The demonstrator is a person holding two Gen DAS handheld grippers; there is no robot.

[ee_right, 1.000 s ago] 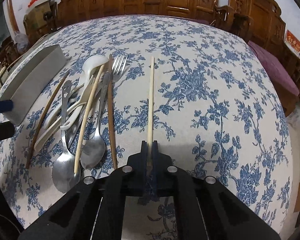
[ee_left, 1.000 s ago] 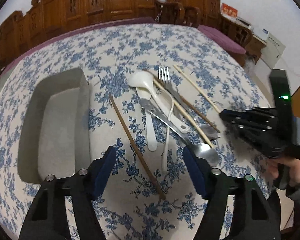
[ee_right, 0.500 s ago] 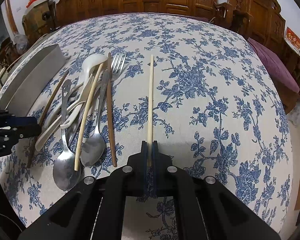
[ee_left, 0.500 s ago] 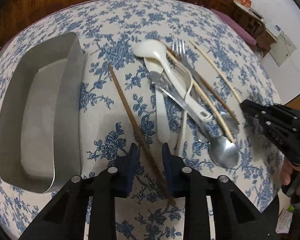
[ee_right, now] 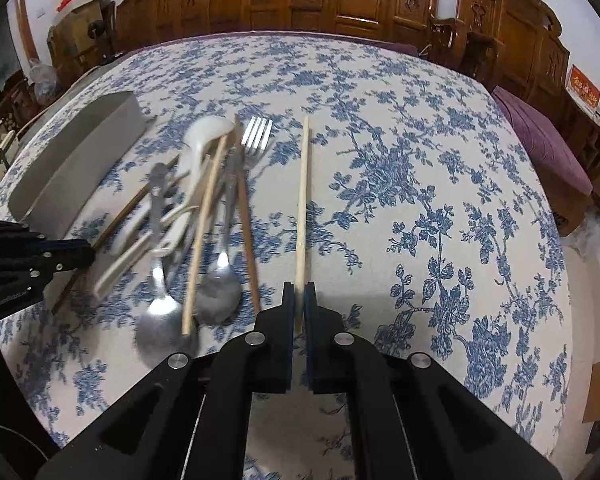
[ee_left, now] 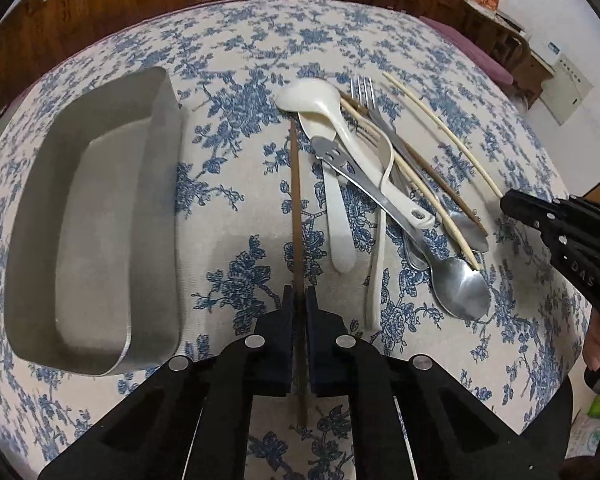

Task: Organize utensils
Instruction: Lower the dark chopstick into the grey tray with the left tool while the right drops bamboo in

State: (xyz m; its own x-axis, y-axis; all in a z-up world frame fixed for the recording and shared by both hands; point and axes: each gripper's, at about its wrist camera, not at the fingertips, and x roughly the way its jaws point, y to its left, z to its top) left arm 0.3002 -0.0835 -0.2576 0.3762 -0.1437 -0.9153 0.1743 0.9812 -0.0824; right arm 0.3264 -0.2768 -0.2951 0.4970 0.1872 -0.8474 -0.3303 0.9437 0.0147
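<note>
Dark brown wooden chopstick: lying lengthwise on the tabletop between the steel tray and the utensil heap, near end pinched in the left gripper, whose jaws have just been closing onto it. Pale bamboo chopstick: lying apart to the right of the heap, near end clamped in the narrow jaws of the right gripper. Remaining stock: oblong stainless-steel tray, empty, at left; heap of white plastic ladle-spoon, metal fork, steel spoons and further chopsticks, crossed and overlapping on the blue floral cloth.
</note>
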